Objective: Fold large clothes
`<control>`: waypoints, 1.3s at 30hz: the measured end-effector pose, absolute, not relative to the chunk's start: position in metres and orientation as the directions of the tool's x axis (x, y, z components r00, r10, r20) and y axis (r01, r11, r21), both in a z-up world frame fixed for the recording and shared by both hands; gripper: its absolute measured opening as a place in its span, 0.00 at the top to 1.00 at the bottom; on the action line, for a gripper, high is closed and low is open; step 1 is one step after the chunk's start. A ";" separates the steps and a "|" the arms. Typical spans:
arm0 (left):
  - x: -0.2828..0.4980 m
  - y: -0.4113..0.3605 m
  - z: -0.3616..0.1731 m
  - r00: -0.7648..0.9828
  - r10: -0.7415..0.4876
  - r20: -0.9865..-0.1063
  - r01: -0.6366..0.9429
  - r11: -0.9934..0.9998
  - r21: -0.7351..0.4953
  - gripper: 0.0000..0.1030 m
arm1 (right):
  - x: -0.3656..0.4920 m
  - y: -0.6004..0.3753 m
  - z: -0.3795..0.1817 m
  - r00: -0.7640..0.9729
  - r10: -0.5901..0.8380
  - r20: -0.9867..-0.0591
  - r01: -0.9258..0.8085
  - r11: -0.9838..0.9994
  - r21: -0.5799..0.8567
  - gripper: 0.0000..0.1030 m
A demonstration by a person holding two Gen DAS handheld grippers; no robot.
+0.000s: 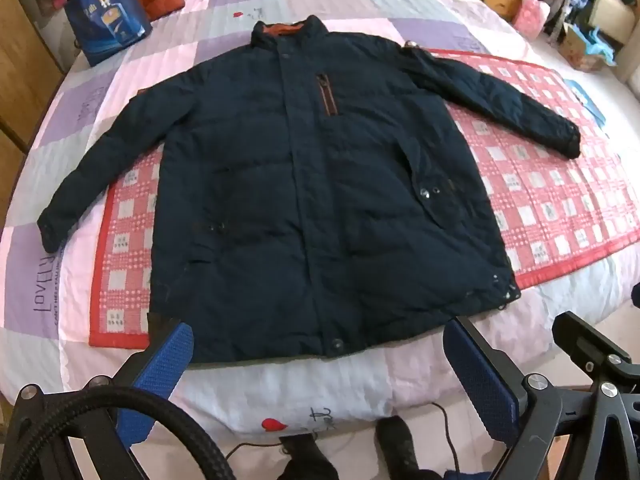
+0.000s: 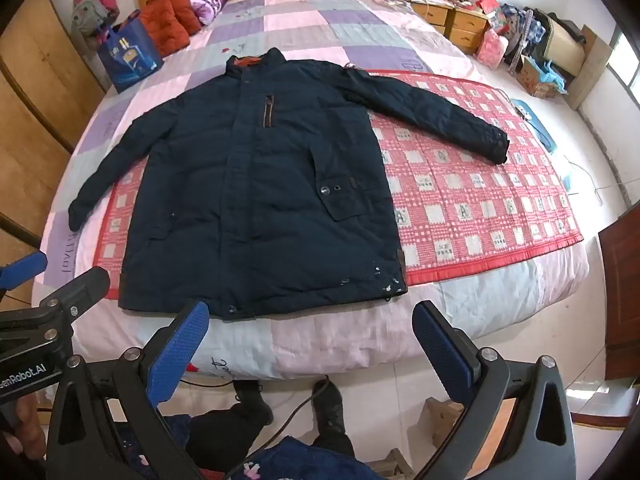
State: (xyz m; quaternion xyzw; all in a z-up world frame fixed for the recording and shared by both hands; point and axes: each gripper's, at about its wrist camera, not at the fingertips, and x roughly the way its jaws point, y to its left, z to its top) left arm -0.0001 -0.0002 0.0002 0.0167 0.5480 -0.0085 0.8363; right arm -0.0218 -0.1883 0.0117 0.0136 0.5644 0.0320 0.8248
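1. A dark padded jacket (image 1: 304, 184) was seen laid flat and face up on the bed (image 1: 328, 392), closed down the front, collar at the far side and hem at the near edge. Both sleeves were spread outward. No fold was visible, so the task was judged to be at its very start.
2. The left gripper (image 1: 318, 364) was held above the near edge of the bed, released, jaws spread wide, nothing between them. Its blue pads (image 1: 160, 376) framed the hem without touching it.
3. The right gripper (image 2: 310, 350) was likewise released and empty, jaws wide, hovering just short of the hem.
4. Left to right around the jacket: a blue shopping bag (image 2: 130, 58) and an orange coat (image 2: 168, 20) were noted at the far left corner, well apart from the jacket; a red checked mat (image 2: 460, 196) lay under the jacket and extended to the right; wooden drawers (image 2: 452, 20) and assorted clutter were seen past the bed on the far right.
5. Next move, as judged: each sleeve would need to be pinched near its cuff and brought across the body. The left cuff (image 1: 50, 232) and right cuff (image 1: 568, 144) lay far apart, so a long reach was expected.
6. Obstacles: nothing was found lying on the jacket. The padding was judged bulky and likely to spring back. A cable (image 1: 172, 412) was seen looping near the left gripper and might snag.
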 end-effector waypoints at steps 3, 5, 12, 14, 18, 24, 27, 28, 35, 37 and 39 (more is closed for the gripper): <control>0.000 0.000 0.000 0.387 0.007 -0.922 0.031 0.999 0.020 0.00 | -0.022 -0.188 0.011 0.357 0.062 -0.932 -0.038 0.998 0.052 0.00; 0.001 0.000 0.000 0.385 0.004 -0.923 0.030 0.999 0.017 0.00 | -0.021 -0.188 0.011 0.356 0.063 -0.932 -0.038 0.998 0.053 0.00; 0.000 0.000 0.000 0.392 0.005 -0.920 0.031 0.999 0.019 0.00 | -0.022 -0.188 0.012 0.362 0.063 -0.930 -0.039 0.998 0.053 0.00; 0.000 -0.001 0.001 0.393 0.006 -0.919 0.031 0.999 0.019 0.00 | -0.022 -0.189 0.012 0.362 0.063 -0.930 -0.038 0.998 0.053 0.00; 0.000 0.000 0.001 0.393 0.004 -0.920 0.030 0.999 0.017 0.00 | -0.022 -0.188 0.012 0.362 0.063 -0.930 -0.039 0.998 0.053 0.00; -0.001 0.003 0.000 0.395 0.004 -0.919 0.032 0.999 0.017 0.00 | -0.023 -0.188 0.013 0.364 0.063 -0.929 -0.038 0.998 0.052 0.00; -0.001 0.003 0.000 0.396 0.003 -0.918 0.032 0.999 0.017 0.00 | -0.024 -0.188 0.013 0.364 0.062 -0.929 -0.037 0.998 0.052 0.00; -0.001 0.003 0.000 0.396 0.003 -0.918 0.032 0.999 0.017 0.00 | -0.024 -0.187 0.013 0.365 0.062 -0.929 -0.037 0.998 0.052 0.00; 0.002 0.008 0.003 0.402 0.005 -0.916 0.034 0.999 0.020 0.00 | -0.027 -0.187 0.015 0.368 0.063 -0.928 -0.037 0.998 0.052 0.00; 0.000 0.008 0.004 0.404 0.004 -0.915 0.035 0.999 0.020 0.00 | -0.027 -0.186 0.015 0.367 0.062 -0.928 -0.036 0.998 0.053 0.00; 0.001 0.006 0.005 0.404 0.005 -0.915 0.035 0.999 0.021 0.00 | -0.028 -0.186 0.015 0.368 0.062 -0.928 -0.037 0.998 0.052 0.00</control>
